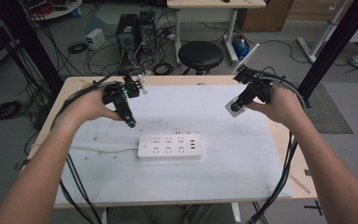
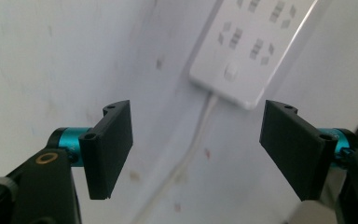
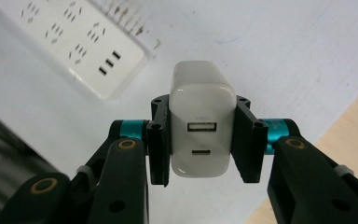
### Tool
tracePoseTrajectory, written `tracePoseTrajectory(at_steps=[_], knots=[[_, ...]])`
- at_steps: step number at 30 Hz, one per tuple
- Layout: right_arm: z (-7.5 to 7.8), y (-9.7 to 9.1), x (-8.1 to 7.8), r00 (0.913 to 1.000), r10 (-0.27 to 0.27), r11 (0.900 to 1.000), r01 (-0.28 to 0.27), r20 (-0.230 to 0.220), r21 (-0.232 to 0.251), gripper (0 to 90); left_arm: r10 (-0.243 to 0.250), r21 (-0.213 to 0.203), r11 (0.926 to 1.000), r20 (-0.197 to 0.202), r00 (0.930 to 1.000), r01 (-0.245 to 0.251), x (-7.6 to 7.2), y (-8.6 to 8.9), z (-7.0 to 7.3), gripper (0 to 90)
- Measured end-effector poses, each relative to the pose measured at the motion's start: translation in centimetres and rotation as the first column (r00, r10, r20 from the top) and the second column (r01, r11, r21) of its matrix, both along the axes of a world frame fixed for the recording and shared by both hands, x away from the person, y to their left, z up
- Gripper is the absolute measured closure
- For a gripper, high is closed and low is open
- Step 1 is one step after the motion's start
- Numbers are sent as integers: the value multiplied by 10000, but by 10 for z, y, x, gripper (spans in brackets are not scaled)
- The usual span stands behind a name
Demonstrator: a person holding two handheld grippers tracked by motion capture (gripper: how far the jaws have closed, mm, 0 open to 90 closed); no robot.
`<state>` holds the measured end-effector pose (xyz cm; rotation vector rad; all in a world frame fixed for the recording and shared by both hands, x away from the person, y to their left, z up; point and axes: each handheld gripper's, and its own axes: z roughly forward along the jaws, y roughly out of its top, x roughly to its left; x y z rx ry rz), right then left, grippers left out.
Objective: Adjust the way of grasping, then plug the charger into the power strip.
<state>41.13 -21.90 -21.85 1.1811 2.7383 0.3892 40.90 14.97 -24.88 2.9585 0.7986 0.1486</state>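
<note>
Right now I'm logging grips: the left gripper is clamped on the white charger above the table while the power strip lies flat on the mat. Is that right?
Not quite: the right gripper is the one clamped on the white charger, as the right gripper view shows. The left gripper stands open with nothing between its jaws. The power strip does lie flat on the mat.

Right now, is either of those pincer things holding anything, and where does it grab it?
The right gripper holds a white charger, jaws pressing its two opposite sides. The left gripper is open, holding nothing.
</note>
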Motion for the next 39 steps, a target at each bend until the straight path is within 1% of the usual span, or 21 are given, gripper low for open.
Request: tracePoseTrajectory(at_steps=[1, 3, 5, 6, 8, 11, 12, 14, 17, 20, 24, 25, 27, 30, 32, 34, 35, 36, 37, 38, 39], knots=[[2, 1, 0, 9992, 374, 9991, -371, 135, -224, 623, 224, 105, 9997, -133, 9997, -223, -1, 5, 0, 255], [3, 3, 0, 9967, 791, 9942, -774, 196, -741, 623, 775, 296, 9966, -453, 9960, -763, -1, 20, 1, 255], [4, 6, 0, 9935, 1089, 9831, -1027, 336, -1517, 622, 919, 378, 9951, -252, 9955, -909, 0, 29, 4, 255], [4, 6, 0, 9921, 1221, 9790, -1157, 282, -1680, 622, 989, 302, 9947, -179, 9949, -984, 0, 33, 5, 255], [4, 7, 0, 9907, 1324, 9768, -1251, 308, -1737, 622, 1231, 128, 9923, -44, 9924, -1230, 2, 40, 7, 255], [4, 7, -1, 9910, 1313, 9770, -1249, 262, -1731, 623, 1288, 129, 9916, 2, 9917, -1288, 3, 42, 7, 255], [4, 7, -1, 9910, 1313, 9770, -1249, 262, -1731, 622, 1335, 134, 9909, 133, 9910, -1336, 4, 44, 7, 255], [4, 8, -1, 9883, 1511, 9740, -1449, 225, -1741, 622, 1297, 67, 9915, 165, 9914, -1299, 3, 42, 8, 255], [5, 10, -2, 9876, 1537, 9758, -1468, 313, -1621, 622, 1168, 55, 9931, 339, 9926, -1171, 2, 40, 10, 255], [5, 14, -3, 9839, 1759, 9709, -1680, 320, -1706, 622, 1070, 3, 9942, 383, 9935, -1071, 1, 38, 10, 255], [-1, 26, 0, 9685, 2436, 9552, -2305, 509, -1855, 622, 1050, -17, 9945, 505, 9932, -1050, -1, 37, 11, 255], [-2, 30, 1, 9664, 2533, 9526, -2412, 441, -1854, 622, 1000, -32, 9950, 530, 9936, -999, -2, 36, 11, 255], [-7, 37, 2, 9496, 3079, 9374, -2924, 580, -1891, 622, 965, -92, 9953, 628, 9934, -961, -4, 36, 9, 255], [-15, 49, 5, 9304, 3614, 9238, -3484, 608, -1590, 622, 901, -93, 9959, 811, 9926, -896, -5, 36, 7, 255], [-26, 61, 5, 8973, 4385, 8913, -4269, 511, -1530, 622, 873, -103, 9962, 918, 9919, -867, -8, 36, 4, 255], [-35, 72, 2, 8687, 4937, 8589, -4801, 393, -1782, 622, 811, -32, 9967, 912, 9925, -812, -11, 36, 1, 255], [-42, 79, 1, 8411, 5400, 8299, -5257, 319, -1866, 622, 725, 9, 9973, 948, 9929, -729, -12, 35, 0, 255], [-48, 85, 0, 8297, 5580, 8158, -5454, 140, -1922, 622, 681, 49, 9976, 961, 9930, -689, -13, 35, -1, 255], [-53, 91, 0, 8226, 5687, 8066, -5578, -4, -1958, 622, 679, 37, 9976, 980, 9929, -686, -14, 35, -2, 255], [-58, 95, 1, 8091, 5876, 7929, -5778, -79, -1935, 622, 663, 37, 9977, 987, 9929, -670, -16, 35, -3, 255], [-65, 102, 1, 8057, 5914, 7863, -5849, -314, -1988, 622, 648, 33, 9979, 973, 9931, -654, -18, 34, -3, 255]])
